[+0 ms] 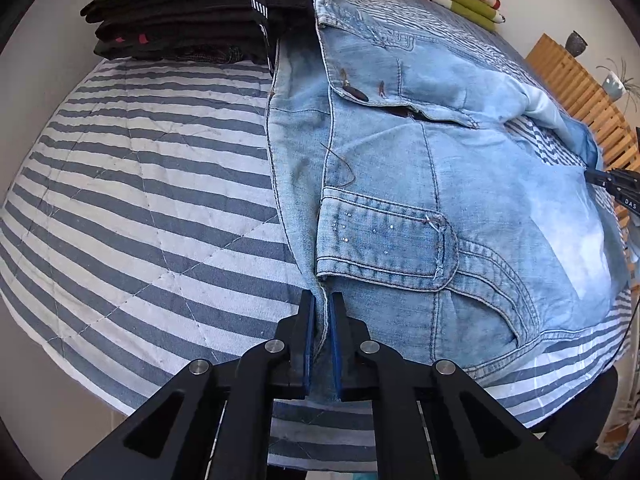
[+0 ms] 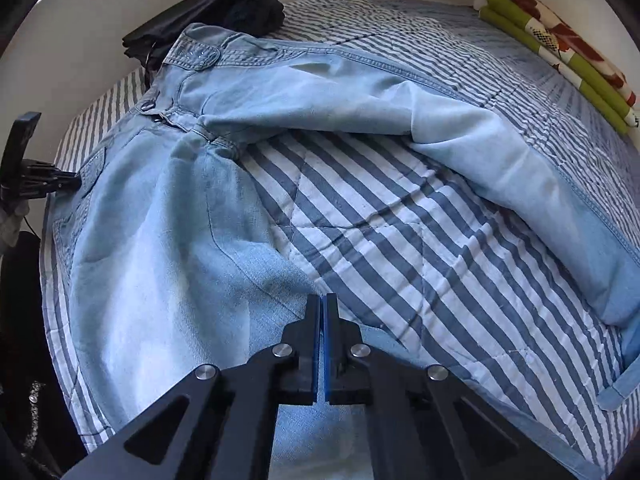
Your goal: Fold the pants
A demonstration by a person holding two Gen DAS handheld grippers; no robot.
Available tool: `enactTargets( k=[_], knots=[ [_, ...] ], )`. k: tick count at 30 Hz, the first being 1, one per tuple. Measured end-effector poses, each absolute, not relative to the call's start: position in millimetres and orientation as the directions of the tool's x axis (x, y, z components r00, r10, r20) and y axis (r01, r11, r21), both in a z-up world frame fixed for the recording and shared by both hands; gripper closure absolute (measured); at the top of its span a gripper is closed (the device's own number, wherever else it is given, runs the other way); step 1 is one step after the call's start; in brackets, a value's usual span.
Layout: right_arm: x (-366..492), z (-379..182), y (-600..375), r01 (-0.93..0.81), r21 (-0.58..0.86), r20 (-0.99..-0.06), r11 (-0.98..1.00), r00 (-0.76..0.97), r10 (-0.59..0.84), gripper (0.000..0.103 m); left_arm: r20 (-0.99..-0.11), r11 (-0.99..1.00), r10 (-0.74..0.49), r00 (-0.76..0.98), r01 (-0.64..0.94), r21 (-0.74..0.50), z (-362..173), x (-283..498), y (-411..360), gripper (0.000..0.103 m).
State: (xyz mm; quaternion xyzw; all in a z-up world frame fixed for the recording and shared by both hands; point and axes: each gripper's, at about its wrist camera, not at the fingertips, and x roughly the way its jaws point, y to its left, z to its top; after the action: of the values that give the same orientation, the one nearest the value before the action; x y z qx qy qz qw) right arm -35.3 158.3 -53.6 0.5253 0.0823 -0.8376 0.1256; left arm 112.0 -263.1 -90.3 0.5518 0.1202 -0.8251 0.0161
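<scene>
I see the light blue denim pants (image 1: 420,168) spread on the blue-and-white striped quilt (image 1: 140,184). My left gripper (image 1: 322,304) pinches the waistband edge; my right gripper (image 2: 322,306) is clamped on one leg. A stack of dark folded clothes (image 1: 188,20) sits upper left, touching the waistband.

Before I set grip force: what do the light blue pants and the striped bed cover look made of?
Light blue pants: seemingly faded denim, matte, with twill weave and double stitched seams. Blue-and-white striped bed cover: likely quilted cotton, matte; diagonal stitch lines show.
</scene>
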Motion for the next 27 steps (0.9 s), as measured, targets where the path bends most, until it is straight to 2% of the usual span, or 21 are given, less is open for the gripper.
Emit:
enactTargets(
  k=[2,5,9,12,13,14,16,17,18,22,25,27],
  knots=[
    [-33.0,-35.8,172.8,0.256,-0.055,-0.873,-0.965,-0.482,-0.078,0.102,-0.908,-0.971,0.112,-0.404,0.151,-0.186,-85.6,114.1,-262.1,0.097],
    [-43.4,-21.8,209.4,0.104,-0.004,-0.841,-0.995,-0.538,-0.053,0.102,-0.916,-0.975,0.090,-0.392,0.152,-0.161,-89.0,111.6,-257.8,0.097],
    [-60.7,-45.2,211.9,0.012,-0.142,-0.885,-0.990,-0.449,0.121,0.100,-0.918,-0.972,0.092,-0.386,0.166,-0.167,-89.0,109.2,-259.1,0.097],
    [-37.7,-25.5,225.3,-0.076,-0.085,-0.856,-0.993,-0.504,0.112,0.098,-0.905,-0.966,0.106,-0.413,0.173,-0.192,-77.4,114.1,-262.0,0.096],
    [-23.0,-13.9,232.1,-0.114,-0.055,-0.839,-0.992,-0.533,0.108,0.092,-0.900,-0.963,0.111,-0.422,0.179,-0.202,-73.5,116.6,-264.2,0.093],
    [-4.6,-3.6,240.0,-0.158,-0.017,-0.824,-0.987,-0.558,0.104,0.079,-0.895,-0.957,0.120,-0.430,0.189,-0.219,-70.2,119.6,-267.4,0.091],
    [41.8,11.8,255.9,-0.245,0.055,-0.794,-0.968,-0.598,0.106,0.061,-0.888,-0.941,0.149,-0.435,0.214,-0.262,-67.2,124.7,-273.7,0.071],
    [68.3,15.6,263.2,-0.282,0.076,-0.783,-0.956,-0.611,0.118,0.058,-0.881,-0.933,0.162,-0.444,0.222,-0.283,-66.2,128.7,-277.2,0.056],
    [94.7,16.4,269.2,-0.320,0.083,-0.778,-0.944,-0.613,0.139,0.058,-0.879,-0.930,0.160,-0.449,0.229,-0.286,-65.3,131.9,-279.0,0.045],
    [200.7,-1.2,301.9,-0.527,0.083,-0.801,-0.846,-0.540,0.257,0.058,-0.902,-0.946,0.118,-0.415,0.229,-0.229,-71.5,132.0,-278.9,0.039],
    [274.0,-23.3,341.3,-0.702,0.118,-0.833,-0.702,-0.455,0.315,0.058,-0.918,-0.937,0.168,-0.360,0.230,-0.262,-89.8,130.5,-276.0,0.038],
    [316.1,-37.8,368.7,-0.800,0.155,-0.856,-0.579,-0.402,0.325,0.058,-0.921,-0.948,0.139,-0.363,0.220,-0.230,-94.8,131.9,-269.1,0.038]
  ],
)
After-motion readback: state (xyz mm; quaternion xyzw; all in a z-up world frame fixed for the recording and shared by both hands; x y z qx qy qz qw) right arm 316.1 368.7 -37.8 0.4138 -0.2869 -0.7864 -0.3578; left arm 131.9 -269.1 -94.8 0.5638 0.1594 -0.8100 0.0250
